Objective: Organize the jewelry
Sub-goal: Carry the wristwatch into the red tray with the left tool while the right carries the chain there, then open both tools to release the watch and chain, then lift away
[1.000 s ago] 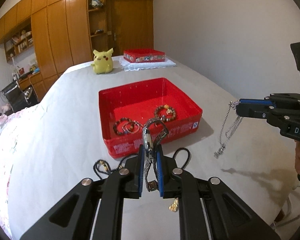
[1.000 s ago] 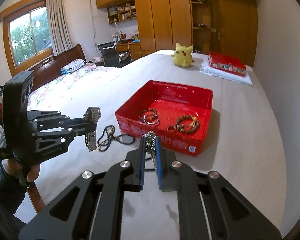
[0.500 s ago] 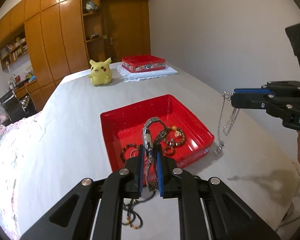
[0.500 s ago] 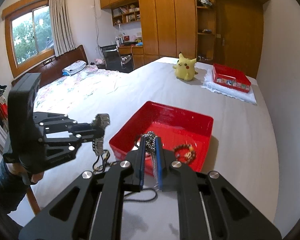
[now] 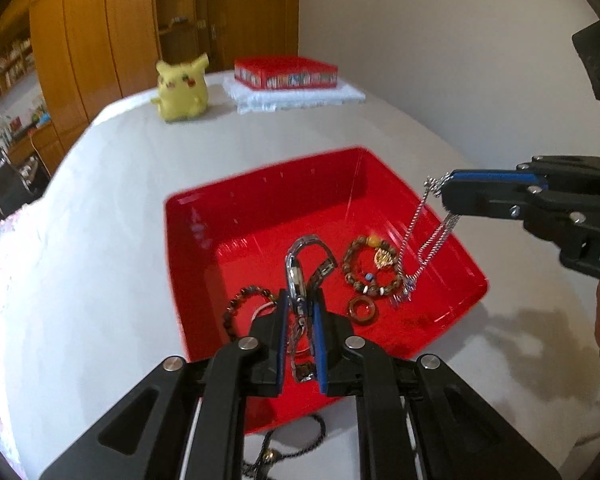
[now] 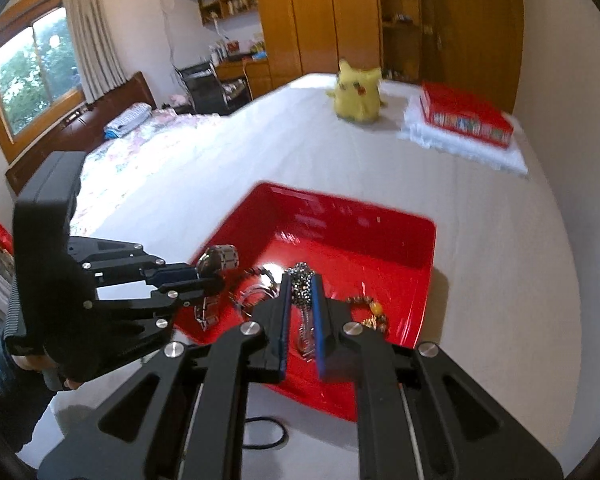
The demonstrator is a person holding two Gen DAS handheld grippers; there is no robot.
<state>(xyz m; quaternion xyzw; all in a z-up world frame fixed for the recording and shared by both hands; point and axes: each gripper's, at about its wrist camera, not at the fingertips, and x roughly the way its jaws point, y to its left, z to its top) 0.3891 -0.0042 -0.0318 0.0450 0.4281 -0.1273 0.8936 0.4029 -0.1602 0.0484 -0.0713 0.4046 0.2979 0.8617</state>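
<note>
We are holding a metal watch [image 5: 300, 276] in the left gripper [image 5: 299, 312], whose fingers are clenched on its band; the watch is standing on edge, its long axis running away from us along the fingers, the case end arching up and forward over the red tray [image 5: 260, 208] while the clasp end is hanging down behind the fingertips. From the right wrist view the same watch [image 6: 216, 266] is showing as a rounded loop at the tip of the left gripper [image 6: 196, 280], with a length of band dangling straight down over the tray's [image 6: 340, 216] near left corner.

We are gripping a silver chain [image 5: 424, 248] in the right gripper [image 5: 448, 196], pinched shut at the chain's top; the chain is hanging nearly vertical in several strands, its lower end reaching down inside the tray's right side, just beside a beaded bracelet [image 5: 370, 266]. In the right view the chain [image 6: 302, 286] is bunching between the blue pads of that gripper [image 6: 301, 300].

Inside the tray a darker bead bracelet [image 5: 242, 306] is lying at the left and a brown ring [image 5: 363, 311] near the front. A black cord [image 5: 284, 446] is lying on the white bed [image 5: 100, 240] just in front of the tray. Farther back a yellow plush [image 5: 182, 90] is sitting beside a red box [image 5: 286, 72] on a white cloth [image 5: 296, 98]
</note>
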